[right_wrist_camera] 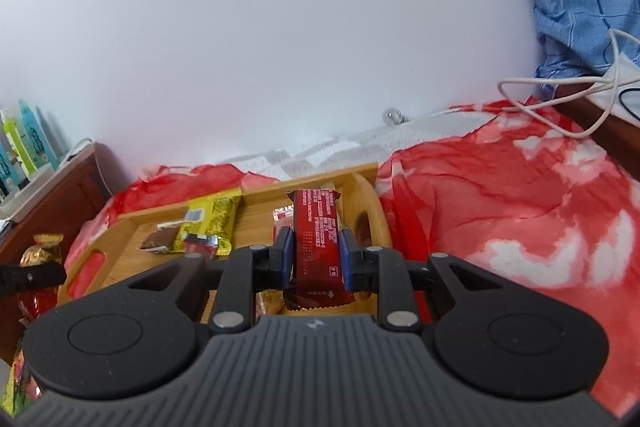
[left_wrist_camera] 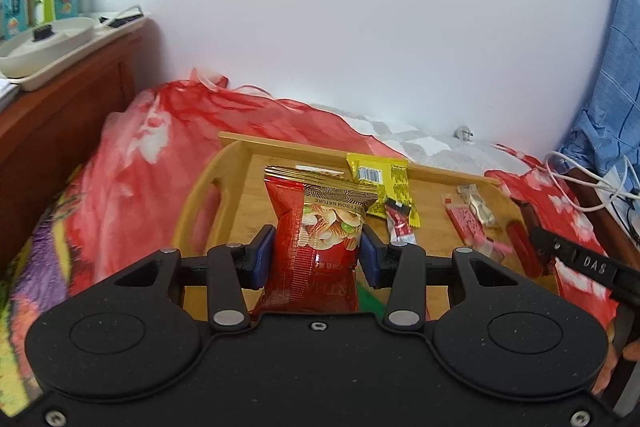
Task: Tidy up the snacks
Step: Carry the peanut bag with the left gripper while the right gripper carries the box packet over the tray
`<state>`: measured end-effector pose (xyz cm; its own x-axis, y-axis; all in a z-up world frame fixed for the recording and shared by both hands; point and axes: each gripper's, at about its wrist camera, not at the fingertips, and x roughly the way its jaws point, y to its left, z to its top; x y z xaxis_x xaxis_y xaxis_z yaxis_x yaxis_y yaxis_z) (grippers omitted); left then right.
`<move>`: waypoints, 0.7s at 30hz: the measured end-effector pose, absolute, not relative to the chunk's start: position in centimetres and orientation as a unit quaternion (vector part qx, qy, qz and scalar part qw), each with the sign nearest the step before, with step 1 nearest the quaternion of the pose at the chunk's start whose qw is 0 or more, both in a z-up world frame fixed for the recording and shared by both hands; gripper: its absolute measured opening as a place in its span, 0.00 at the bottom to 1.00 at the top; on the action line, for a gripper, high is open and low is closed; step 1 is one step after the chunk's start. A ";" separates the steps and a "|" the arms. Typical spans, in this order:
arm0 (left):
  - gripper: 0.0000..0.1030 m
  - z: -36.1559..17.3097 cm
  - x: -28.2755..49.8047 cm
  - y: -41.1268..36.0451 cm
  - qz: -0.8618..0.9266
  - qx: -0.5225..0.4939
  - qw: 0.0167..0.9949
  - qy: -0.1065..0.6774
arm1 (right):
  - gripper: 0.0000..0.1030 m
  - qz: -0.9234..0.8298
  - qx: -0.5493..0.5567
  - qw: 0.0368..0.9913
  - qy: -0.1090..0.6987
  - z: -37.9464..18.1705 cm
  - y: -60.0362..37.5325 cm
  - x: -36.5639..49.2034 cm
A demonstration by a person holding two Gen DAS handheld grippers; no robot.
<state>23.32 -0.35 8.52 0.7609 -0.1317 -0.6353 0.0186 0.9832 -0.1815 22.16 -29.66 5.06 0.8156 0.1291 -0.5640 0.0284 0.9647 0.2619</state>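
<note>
A red-and-gold snack bag [left_wrist_camera: 320, 239] is clamped by the left gripper [left_wrist_camera: 316, 253], a red bar [right_wrist_camera: 318, 247] by the right gripper [right_wrist_camera: 316, 253]; a yellow packet [left_wrist_camera: 384, 183] is held near the far edge of the wooden tray [left_wrist_camera: 236, 199].

Right gripper [right_wrist_camera: 316, 253] has its jaws clamped on a dark red snack bar [right_wrist_camera: 318, 243], held over the right end of the wooden tray [right_wrist_camera: 372, 203]. Left of the jaws, a yellow packet [right_wrist_camera: 214, 223] lies in the tray. Red blanket [right_wrist_camera: 500, 211] off right.
</note>
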 end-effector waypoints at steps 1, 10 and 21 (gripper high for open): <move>0.40 8.3 23.8 -0.5 -0.041 -0.083 0.934 0.345 | 0.27 0.027 0.129 0.943 0.304 4.9 -29.5 22.4; 0.40 5.2 27.6 -2.3 -0.053 -0.089 0.919 0.379 | 0.27 0.018 0.114 0.939 0.325 3.2 -28.6 24.2; 0.40 3.5 29.4 -3.8 -0.055 -0.078 0.916 0.390 | 0.27 0.008 0.099 0.939 0.329 2.8 -28.2 24.7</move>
<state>29.42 -3.76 3.46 0.6894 -0.1625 -0.7059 0.0404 0.9816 -0.1865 24.66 -28.21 2.80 0.7838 0.0791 -0.6159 0.0507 0.9804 0.1905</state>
